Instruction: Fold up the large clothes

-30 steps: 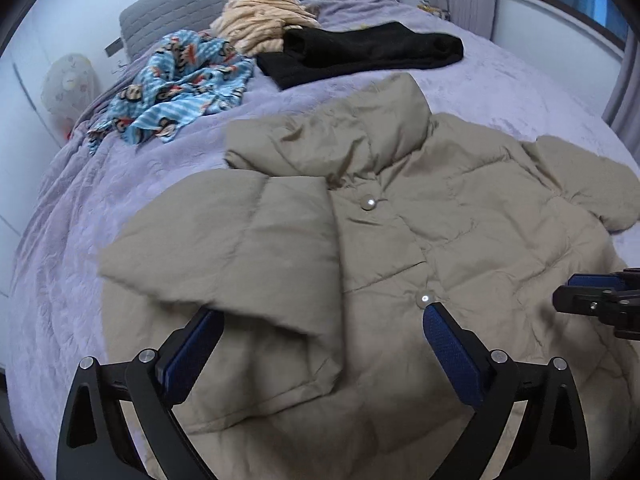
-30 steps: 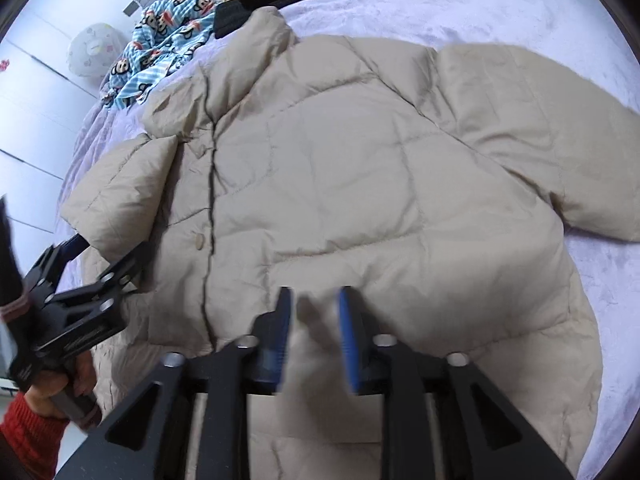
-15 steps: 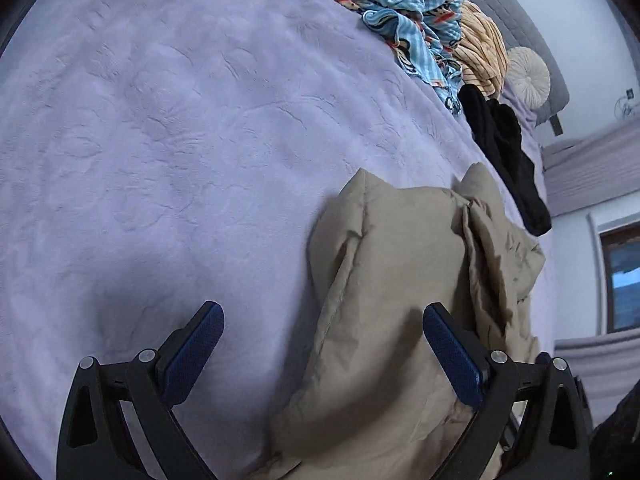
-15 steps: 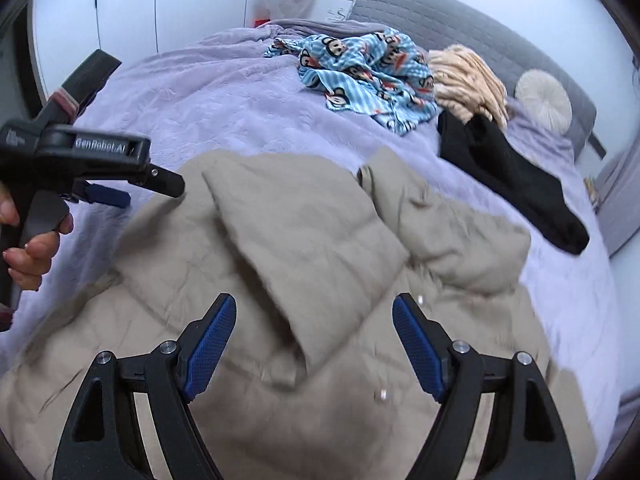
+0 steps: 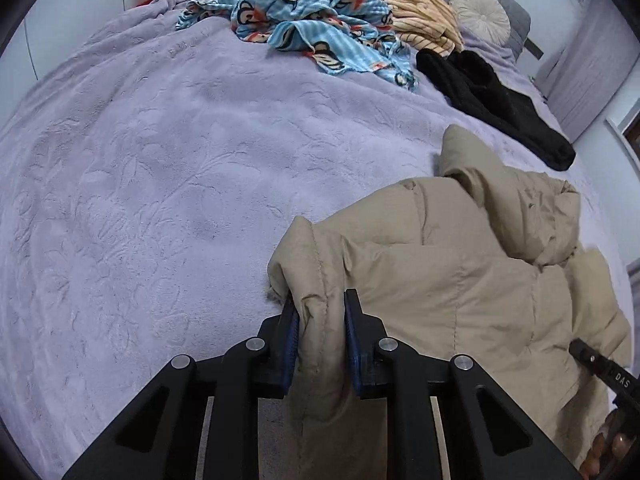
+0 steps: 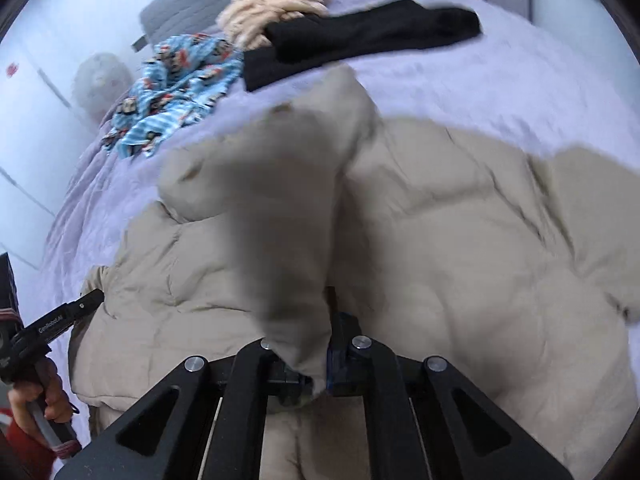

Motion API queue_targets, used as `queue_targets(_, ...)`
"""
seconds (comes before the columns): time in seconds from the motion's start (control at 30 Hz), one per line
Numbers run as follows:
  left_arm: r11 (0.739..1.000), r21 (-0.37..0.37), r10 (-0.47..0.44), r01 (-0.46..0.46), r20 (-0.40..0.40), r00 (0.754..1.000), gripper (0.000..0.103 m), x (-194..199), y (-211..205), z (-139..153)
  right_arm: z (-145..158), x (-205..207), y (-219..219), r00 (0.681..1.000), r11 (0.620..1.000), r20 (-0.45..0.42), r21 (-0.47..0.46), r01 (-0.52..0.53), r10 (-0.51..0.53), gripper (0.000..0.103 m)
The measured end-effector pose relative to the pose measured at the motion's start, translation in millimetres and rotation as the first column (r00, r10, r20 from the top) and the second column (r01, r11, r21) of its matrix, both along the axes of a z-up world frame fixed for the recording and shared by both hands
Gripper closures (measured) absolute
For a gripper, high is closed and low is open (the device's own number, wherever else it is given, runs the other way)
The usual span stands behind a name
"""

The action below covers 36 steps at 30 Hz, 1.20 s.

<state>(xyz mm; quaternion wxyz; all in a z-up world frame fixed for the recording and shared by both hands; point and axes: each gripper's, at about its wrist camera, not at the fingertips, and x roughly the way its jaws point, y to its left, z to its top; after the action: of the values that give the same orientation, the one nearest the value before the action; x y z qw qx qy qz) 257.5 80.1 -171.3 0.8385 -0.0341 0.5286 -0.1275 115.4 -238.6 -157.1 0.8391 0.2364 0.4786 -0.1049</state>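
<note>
A beige puffer jacket [image 5: 460, 280] lies spread on the lilac bedspread [image 5: 160, 180]. My left gripper [image 5: 320, 320] is at the jacket's left edge. Its jaws are closing, and a fold of the seam is pinched between the blue pads. In the right wrist view the jacket [image 6: 460, 260] fills the middle. My right gripper [image 6: 316, 344] is shut on a flap of it, which stands up blurred in front of the lens. The left gripper [image 6: 60, 320] shows at the jacket's left edge, held by a hand [image 6: 36, 392]. The right gripper's body [image 5: 600, 368] shows at the far right.
At the head of the bed lie a blue monkey-print cloth [image 5: 320, 20], a yellow striped garment [image 5: 416, 20] and a black garment [image 5: 500, 100]. A round cushion [image 5: 484, 16] leans on the grey headboard. Bare bedspread stretches left of the jacket.
The left gripper swung to the jacket's left edge and went from wide open to pinching it. The right gripper closed on a flap of the jacket, which now stands raised.
</note>
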Motion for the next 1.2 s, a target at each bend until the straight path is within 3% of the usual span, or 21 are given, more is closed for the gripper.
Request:
queue_targets(0.1, 0.997, 0.073, 0.021, -0.023, 0.019, 1.0, 0.074, -2.1, -3.0, -6.1, -34.4, -18.2, -22.0, 0.997, 0.98, -0.042, 0.182, 0.075, -0.069, 0.097)
queue_targets(0.17, 0.992, 0.121, 0.039, -0.043, 0.034, 0.999, 0.06, -5.0, -2.7, 0.9, -32.1, -19.8, -24.2, 0.997, 0.979, -0.036, 0.193, 0.068, -0.062, 0.097)
queue_targets(0.23, 0.979, 0.192, 0.06, -0.073, 0.07, 0.996, 0.043, -8.0, 2.5, 14.7, -27.3, -19.9, -24.2, 0.998, 0.98, -0.054, 0.194, 0.03, -0.019, 0.089)
queue_targets(0.33, 0.977, 0.193, 0.066, -0.088, 0.116, 0.991, 0.043, -12.5, 21.3, 39.8, -16.1, -33.9, -30.4, 0.996, 0.972, -0.084, 0.233, 0.008, 0.012, 0.079)
queue_targets(0.4, 0.977, 0.183, 0.084, -0.106, 0.123, 0.989, 0.043, -16.4, 35.2, 53.9, -3.6, -44.9, -41.3, 0.998, 0.967, -0.057, 0.255, 0.01, 0.005, 0.079)
queue_targets(0.53, 0.989, 0.128, 0.057, -0.068, 0.087, 0.995, 0.043, -37.3, 44.8, 66.8, 29.5, -62.5, -60.9, 0.999, 0.985, 0.029, 0.168, 0.034, -0.04, 0.079)
queue_targets(0.63, 0.991, 0.133, -0.008, 0.002, 0.045, 0.999, 0.043, -59.9, 28.8, 54.3, 40.3, -52.9, -60.6, 0.998, 0.991, 0.065, 0.131, -0.019, 0.01, 0.08)
queue_targets(0.8, 0.953, 0.301, -0.044, 0.04, 0.009, 0.999, 0.043, -81.1, 9.0, -4.7, 13.1, -21.5, -40.3, 0.994, 0.988, -0.001, 0.108, -0.111, 0.112, 0.08)
queue_targets(0.87, 0.968, 0.25, -0.005, 0.006, -0.003, 1.0, 0.039, -78.4, 20.5, -17.9, -10.1, -23.5, -37.2, 0.992, 0.989, -0.054, 0.107, -0.104, 0.11, 0.08)
queue_targets(0.93, 0.977, 0.21, 0.05, -0.046, -0.015, 0.999, 0.027, -72.5, 32.8, -23.0, -26.4, -26.2, -33.4, 0.992, 0.987, -0.068, 0.131, -0.095, 0.104, 0.08)
queue_targets(1.0, 0.982, 0.177, 0.068, -0.061, -0.035, 0.997, 0.026, -67.9, 38.7, -25.3, -26.4, -29.5, -27.0, 0.991, 0.99, -0.052, 0.079, -0.12, 0.125, 0.081)
queue_targets(1.1, 0.976, 0.212, 0.054, -0.047, -0.029, 0.998, 0.026, -68.1, 33.7, -20.8, -19.4, -33.4, -23.2, 0.982, 0.984, -0.066, 0.016, -0.178, 0.179, 0.081)
queue_targets(1.2, 0.961, 0.274, 0.052, -0.047, -0.01, 0.999, 0.026, -73.1, 25.9, -6.4, -4.1, -45.5, -37.1, 0.987, 0.989, -0.097, -0.065, -0.134, 0.128, 0.079)
